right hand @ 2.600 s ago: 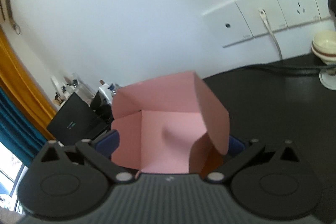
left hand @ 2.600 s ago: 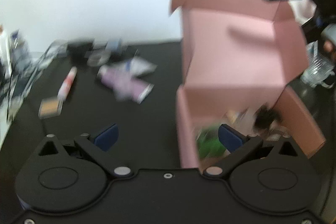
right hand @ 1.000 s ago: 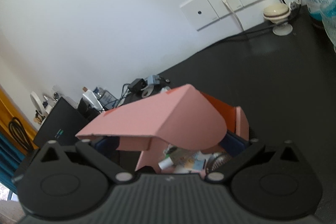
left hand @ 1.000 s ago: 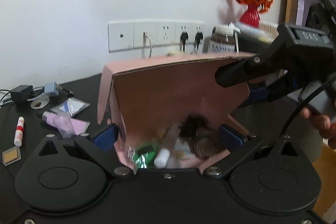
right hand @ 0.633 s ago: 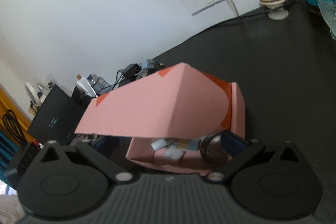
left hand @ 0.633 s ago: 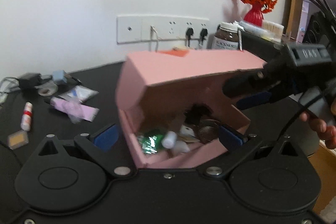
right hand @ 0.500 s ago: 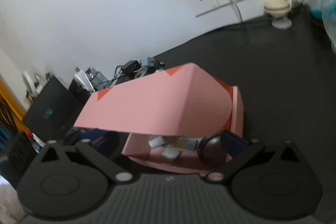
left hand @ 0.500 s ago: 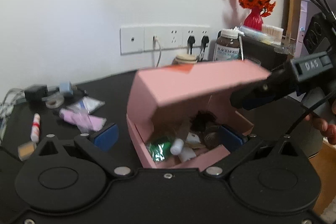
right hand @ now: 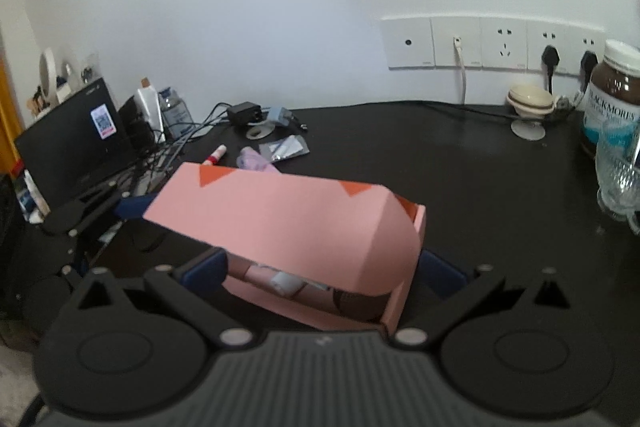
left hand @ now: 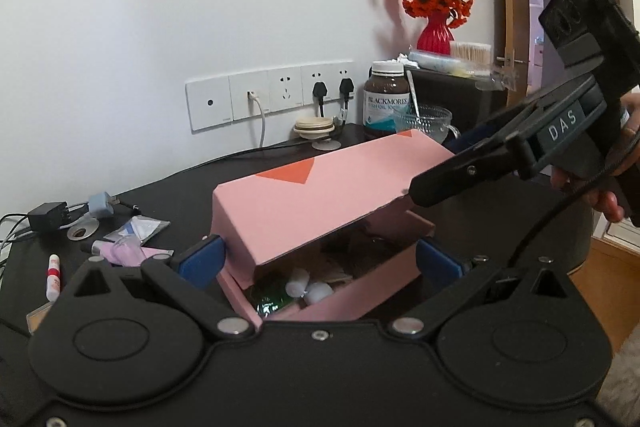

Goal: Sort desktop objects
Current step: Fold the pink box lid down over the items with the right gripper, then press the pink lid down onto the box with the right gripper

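A pink cardboard box (left hand: 320, 195) sits mid-desk, its lid tilted low over the tray with a gap at the front. Inside I see a green packet (left hand: 272, 301) and white pieces (left hand: 308, 287). My left gripper (left hand: 320, 261) is open, its blue fingers on either side of the box's near end. My right gripper (right hand: 322, 273) is open too and straddles the box (right hand: 288, 223) from the other side. In the left wrist view one of its black fingers (left hand: 436, 183) rests against the lid's right edge. A purple tube (left hand: 120, 251), a red-and-white stick (left hand: 54, 277) and a foil sachet (left hand: 140, 227) lie loose to the left.
A charger with cables (left hand: 48, 213) lies at the back left. A brown supplement bottle (left hand: 386, 99), a glass cup (left hand: 424, 119) and a red vase of flowers (left hand: 436, 31) stand at the back right. A black screen (right hand: 76, 143) leans at the desk's far end.
The box lid has swung down from upright to nearly shut over the contents. Both grippers have drawn back a little and stay open.
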Demonstrator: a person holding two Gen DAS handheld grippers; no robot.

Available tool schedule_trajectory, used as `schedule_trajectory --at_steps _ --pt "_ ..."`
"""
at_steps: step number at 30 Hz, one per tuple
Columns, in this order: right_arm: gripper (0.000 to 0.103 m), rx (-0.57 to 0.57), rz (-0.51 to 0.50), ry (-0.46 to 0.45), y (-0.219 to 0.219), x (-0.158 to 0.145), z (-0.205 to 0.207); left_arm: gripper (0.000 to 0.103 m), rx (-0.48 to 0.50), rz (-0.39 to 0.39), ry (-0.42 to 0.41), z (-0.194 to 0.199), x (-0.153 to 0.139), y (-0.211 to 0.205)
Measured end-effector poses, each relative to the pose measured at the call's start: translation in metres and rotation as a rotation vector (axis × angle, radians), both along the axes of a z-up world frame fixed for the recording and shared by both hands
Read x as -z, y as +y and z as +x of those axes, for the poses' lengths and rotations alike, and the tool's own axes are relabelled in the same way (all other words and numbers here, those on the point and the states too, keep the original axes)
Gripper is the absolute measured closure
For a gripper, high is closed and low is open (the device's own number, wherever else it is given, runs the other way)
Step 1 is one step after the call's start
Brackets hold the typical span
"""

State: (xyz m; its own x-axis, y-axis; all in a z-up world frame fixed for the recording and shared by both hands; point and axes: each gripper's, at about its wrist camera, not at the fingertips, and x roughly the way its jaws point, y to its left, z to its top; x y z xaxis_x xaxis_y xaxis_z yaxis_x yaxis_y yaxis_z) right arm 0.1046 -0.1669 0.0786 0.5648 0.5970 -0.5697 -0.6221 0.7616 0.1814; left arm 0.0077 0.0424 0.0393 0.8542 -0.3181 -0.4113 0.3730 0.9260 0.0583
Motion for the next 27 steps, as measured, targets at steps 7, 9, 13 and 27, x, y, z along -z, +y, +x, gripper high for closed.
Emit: schedule_trajectory --at_steps 7,9,13,27 --pt "0.001 -0.068 -0.224 -0.233 0.023 -0.001 -0.021 0.0 0.015 0.024 -0.009 -0.008 0.002 -0.003" --pt "0.001 -0.099 -0.3 -0.299 0.032 0.0 -0.026 0.0 0.028 0.038 -0.015 -0.012 0.003 -0.004" --pt "0.001 -0.144 -0.403 -0.392 0.043 0.008 -0.036 0.0 0.045 0.052 -0.019 -0.016 0.005 -0.006" --pt "0.001 -0.229 -0.598 -0.481 0.054 0.047 -0.048 0.0 0.018 0.118 0.025 0.0 0.019 -0.007"
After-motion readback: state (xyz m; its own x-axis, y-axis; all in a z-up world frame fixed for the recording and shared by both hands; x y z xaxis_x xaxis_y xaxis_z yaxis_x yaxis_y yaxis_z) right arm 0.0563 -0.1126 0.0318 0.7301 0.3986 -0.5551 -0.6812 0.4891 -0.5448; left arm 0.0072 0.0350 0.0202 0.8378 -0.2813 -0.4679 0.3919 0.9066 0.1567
